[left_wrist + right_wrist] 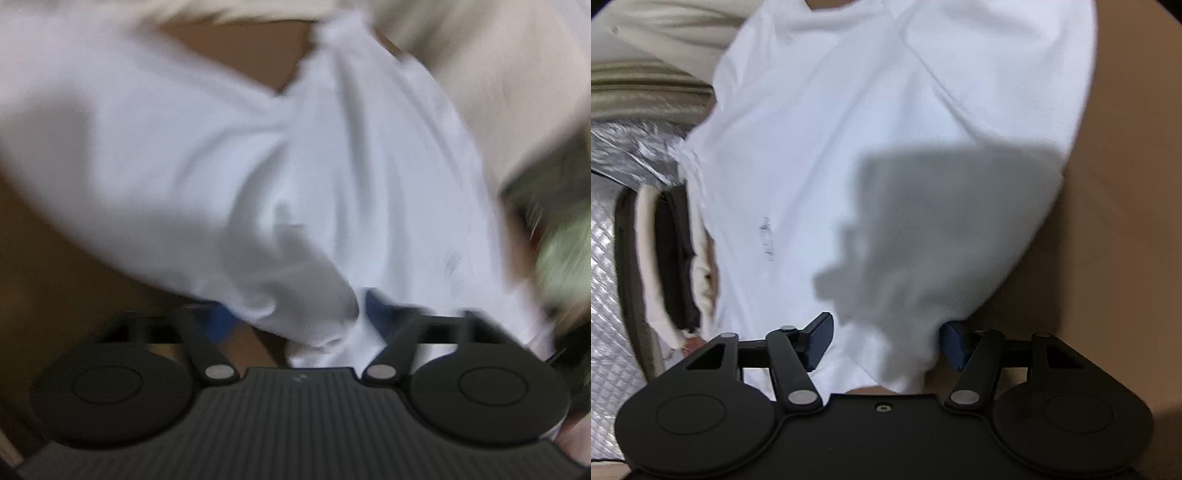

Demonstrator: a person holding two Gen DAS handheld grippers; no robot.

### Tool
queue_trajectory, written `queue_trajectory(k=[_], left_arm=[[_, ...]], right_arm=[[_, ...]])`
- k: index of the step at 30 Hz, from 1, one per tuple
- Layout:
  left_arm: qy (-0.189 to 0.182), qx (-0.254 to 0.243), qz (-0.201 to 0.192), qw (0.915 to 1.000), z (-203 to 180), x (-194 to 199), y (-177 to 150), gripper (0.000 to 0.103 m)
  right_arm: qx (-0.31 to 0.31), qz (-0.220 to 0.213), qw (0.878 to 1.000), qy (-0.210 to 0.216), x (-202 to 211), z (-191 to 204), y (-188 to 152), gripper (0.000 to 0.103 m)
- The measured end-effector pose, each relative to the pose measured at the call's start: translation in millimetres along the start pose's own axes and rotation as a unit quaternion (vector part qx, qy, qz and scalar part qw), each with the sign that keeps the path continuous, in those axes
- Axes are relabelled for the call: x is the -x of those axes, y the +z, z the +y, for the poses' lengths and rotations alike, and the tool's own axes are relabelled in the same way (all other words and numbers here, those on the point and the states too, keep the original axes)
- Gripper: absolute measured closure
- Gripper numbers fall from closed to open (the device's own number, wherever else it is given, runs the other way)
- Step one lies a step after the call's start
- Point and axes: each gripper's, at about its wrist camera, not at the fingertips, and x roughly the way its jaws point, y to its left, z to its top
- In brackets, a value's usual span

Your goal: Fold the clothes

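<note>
A white shirt (886,147) lies spread on the brown desk (1108,184), its near edge bunched between both claws. The right claw (886,341) stands apart with cloth between its blue pads (816,339); the left claw (295,317) looks likewise apart, though blurred. The fold seems just begun: next, both must close and lift together.

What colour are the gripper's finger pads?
Dark blue pads, clearest in the right wrist view, either side of the white shirt.

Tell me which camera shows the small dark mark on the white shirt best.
Right wrist view: the dark mark sits sharp on the white shirt. The left wrist view is motion-blurred, showing only a faint smudge.
</note>
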Motion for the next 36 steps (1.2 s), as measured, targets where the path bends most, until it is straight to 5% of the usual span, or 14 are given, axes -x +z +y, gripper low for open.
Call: queue_trajectory(k=[3, 8, 10, 12, 19, 24, 28, 31, 34, 36], left_arm=[[0.002, -0.024, -0.012, 0.9996, -4, 24, -8, 0.096], [0.011, -0.054, -0.037, 0.9978, 14, 79, -24, 0.096], [0.0, -0.035, 0.001, 0.9994, 28, 63, -25, 0.096], [0.011, -0.016, 0.041, 0.999, 33, 36, -31, 0.096], [0.029, -0.045, 0.037, 0.9979, 23, 37, -28, 0.095], [0.044, -0.071, 0.051, 0.9952, 14, 27, -33, 0.091], [0.007, -0.122, 0.052, 0.9911, 4, 52, -34, 0.072], [-0.051, -0.19, -0.004, 0.9806, -19, 86, -28, 0.054], [-0.083, -0.231, -0.064, 0.9673, -43, 99, -13, 0.044], [-0.107, -0.234, -0.057, 0.9648, -67, 81, 1, 0.043]], right_arm=[[0.079, -0.01, 0.996, -0.044, -2, 15, -5, 0.093], [0.185, -0.018, 0.983, -0.009, 39, 42, -39, 0.095], [0.194, -0.006, 0.981, -0.02, 44, 42, -47, 0.095], [0.196, 0.006, 0.979, -0.06, 30, 42, -46, 0.095], [0.282, 0.044, 0.945, -0.158, -6, 70, -60, 0.095], [0.35, 0.074, 0.913, -0.194, -9, 64, -70, 0.087], [0.333, 0.079, 0.926, -0.161, 20, 53, -61, 0.077], [0.333, -0.003, 0.94, -0.068, 69, 59, -55, 0.071], [0.29, -0.106, 0.951, -0.022, 118, 36, -28, 0.052], [0.258, -0.173, 0.95, 0.009, 150, 20, -10, 0.04]])
